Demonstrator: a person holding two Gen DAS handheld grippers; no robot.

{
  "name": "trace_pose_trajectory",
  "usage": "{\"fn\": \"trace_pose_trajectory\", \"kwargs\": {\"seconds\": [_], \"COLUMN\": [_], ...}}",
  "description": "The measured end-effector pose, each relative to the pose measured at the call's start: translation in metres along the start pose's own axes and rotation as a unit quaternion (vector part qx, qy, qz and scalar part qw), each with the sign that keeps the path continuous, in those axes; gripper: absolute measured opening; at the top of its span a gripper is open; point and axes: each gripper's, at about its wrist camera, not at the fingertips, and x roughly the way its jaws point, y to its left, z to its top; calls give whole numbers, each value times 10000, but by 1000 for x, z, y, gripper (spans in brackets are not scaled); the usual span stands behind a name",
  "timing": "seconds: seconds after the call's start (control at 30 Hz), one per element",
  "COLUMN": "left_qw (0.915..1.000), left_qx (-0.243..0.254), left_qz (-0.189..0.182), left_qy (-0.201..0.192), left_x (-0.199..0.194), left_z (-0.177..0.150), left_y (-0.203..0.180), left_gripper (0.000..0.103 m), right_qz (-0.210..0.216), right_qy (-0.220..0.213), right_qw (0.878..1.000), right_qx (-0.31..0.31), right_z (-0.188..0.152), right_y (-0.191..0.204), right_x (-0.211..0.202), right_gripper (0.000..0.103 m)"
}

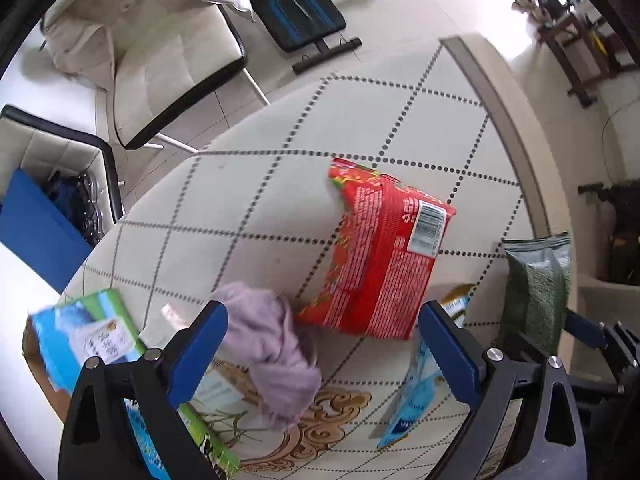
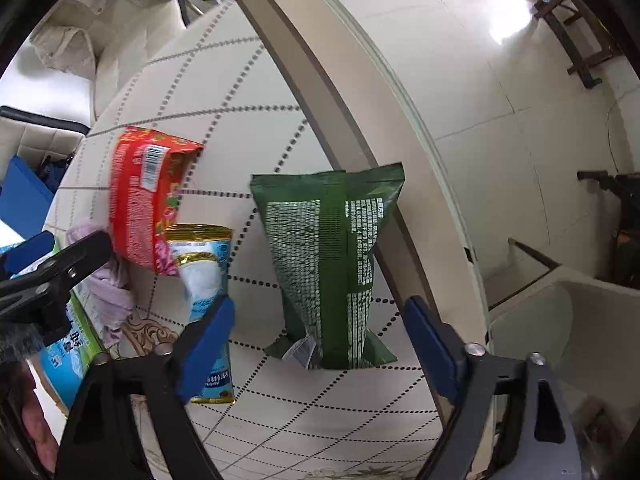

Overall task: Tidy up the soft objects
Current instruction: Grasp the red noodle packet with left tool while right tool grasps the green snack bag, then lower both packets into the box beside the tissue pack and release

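Observation:
A crumpled lilac cloth [image 1: 276, 352] lies on the patterned table, between the fingers of my open left gripper [image 1: 324, 348]. It also shows in the right wrist view [image 2: 108, 280]. A red snack bag [image 1: 380, 248] [image 2: 148, 196] lies just beyond it. A green bag [image 2: 332, 264] [image 1: 536, 296] lies near the table's right edge, between the fingers of my open right gripper [image 2: 320, 340]. A light blue pouch [image 2: 204, 280] [image 1: 420, 380] lies between the red and green bags.
A blue-green carton [image 1: 92, 340] [image 2: 68, 344] sits at the table's left edge. The table rim [image 1: 520, 128] curves along the right. Cream chairs [image 1: 168, 60] stand beyond the table, with a blue box [image 1: 36, 228] at left.

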Motion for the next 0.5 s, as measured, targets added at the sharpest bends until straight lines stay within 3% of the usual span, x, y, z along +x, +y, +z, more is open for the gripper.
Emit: {"fn": "trace_pose_trajectory", "kwargs": {"seconds": [0.07,0.17,0.3,0.37,0.4,0.5], "left_qw": [9999,9998,9988,9990,9988,9993], "left_qx": [41,60,103,278,347,308], "left_qz": [61,-162,-433,-266,-182,-126], "left_qy": [123,139,195,238,279,165], "left_x": [12,20,22,23,26,24], "left_z": [8,15,14,11,9,3], "left_y": [-5,-10,-15,-25,-29,-33], "left_gripper": [98,98,70,65,55,51], "right_qz": [77,33,-14,-91,-126,-173], "right_qy": [78,37,-31,-50,-56,-71], "right_qw": [9999,9999,10000,9999,9999,9997], "right_qx": [67,96,48,-39,-75,-127], "right_z": [1,-1,-6,-7,-3,-7], "right_y": [0,-2,-3,-3,-3,1], "right_x": [8,13,16,16,17,17], "right_gripper": [54,47,42,41,40,36]}}
